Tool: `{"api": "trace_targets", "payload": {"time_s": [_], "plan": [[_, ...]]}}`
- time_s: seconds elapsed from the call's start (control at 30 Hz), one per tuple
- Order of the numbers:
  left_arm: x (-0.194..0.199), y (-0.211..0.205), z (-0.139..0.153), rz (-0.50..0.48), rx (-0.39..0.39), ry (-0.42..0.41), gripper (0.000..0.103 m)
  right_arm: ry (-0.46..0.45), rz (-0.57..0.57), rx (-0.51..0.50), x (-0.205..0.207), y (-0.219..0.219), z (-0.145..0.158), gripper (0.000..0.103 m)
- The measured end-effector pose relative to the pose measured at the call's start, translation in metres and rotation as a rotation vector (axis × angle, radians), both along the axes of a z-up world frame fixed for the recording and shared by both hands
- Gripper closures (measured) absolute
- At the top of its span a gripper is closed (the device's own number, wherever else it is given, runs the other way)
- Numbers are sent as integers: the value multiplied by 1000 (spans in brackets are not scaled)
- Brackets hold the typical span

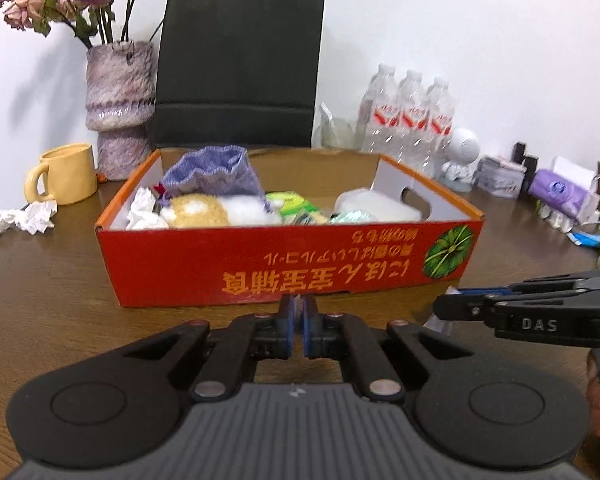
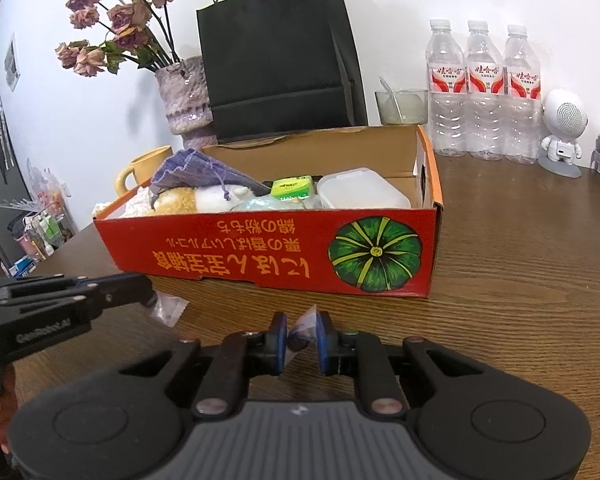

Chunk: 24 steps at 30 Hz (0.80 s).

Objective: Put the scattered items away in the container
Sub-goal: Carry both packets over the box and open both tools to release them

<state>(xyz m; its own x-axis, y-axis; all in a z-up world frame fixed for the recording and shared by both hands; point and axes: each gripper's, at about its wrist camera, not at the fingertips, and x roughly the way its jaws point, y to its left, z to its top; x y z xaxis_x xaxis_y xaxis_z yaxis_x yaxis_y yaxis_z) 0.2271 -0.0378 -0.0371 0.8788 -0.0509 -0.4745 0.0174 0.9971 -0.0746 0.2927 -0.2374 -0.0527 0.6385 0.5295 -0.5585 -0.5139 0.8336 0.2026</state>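
The red cardboard box (image 1: 284, 260) stands on the wooden table; it also shows in the right wrist view (image 2: 260, 256). It holds a purple pouch (image 1: 216, 174), a plush toy (image 1: 204, 210), crumpled tissue (image 1: 142, 212), a green packet (image 2: 292, 188) and a white plastic container (image 2: 360, 192). My left gripper (image 1: 299, 330) is shut on a thin clear plastic bag edge (image 1: 298, 304) in front of the box. My right gripper (image 2: 302, 344) is shut on a small clear plastic bag (image 2: 304, 330). Another bit of clear plastic (image 2: 168, 308) lies by the left gripper (image 2: 150, 296).
A crumpled tissue (image 1: 24, 218) lies by a yellow mug (image 1: 66, 174) at the left. Behind the box stand a vase of dried flowers (image 1: 120, 108), a black paper bag (image 1: 240, 68), three water bottles (image 2: 484, 92), a glass (image 2: 402, 106) and a white speaker figure (image 2: 562, 132).
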Motion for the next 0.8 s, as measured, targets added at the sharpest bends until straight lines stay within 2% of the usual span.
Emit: {"api": "trace_targets", "payload": {"time_s": [0.23,0.43,0.63,0.8], "plan": [[-17,15,27,-47,-45,-94,98,-62,14,41,-13,-5,23,92],[-3,35,53,-75,-88,-168,98,-124,-13,96,-17,-7,50,92],[33,56,70,-77,-92,-231,98,-163,-62,133,12,7,70,92],[70,74,57,-68,-120,-218,98,-151,-91,134,61,35,67,92]]}}
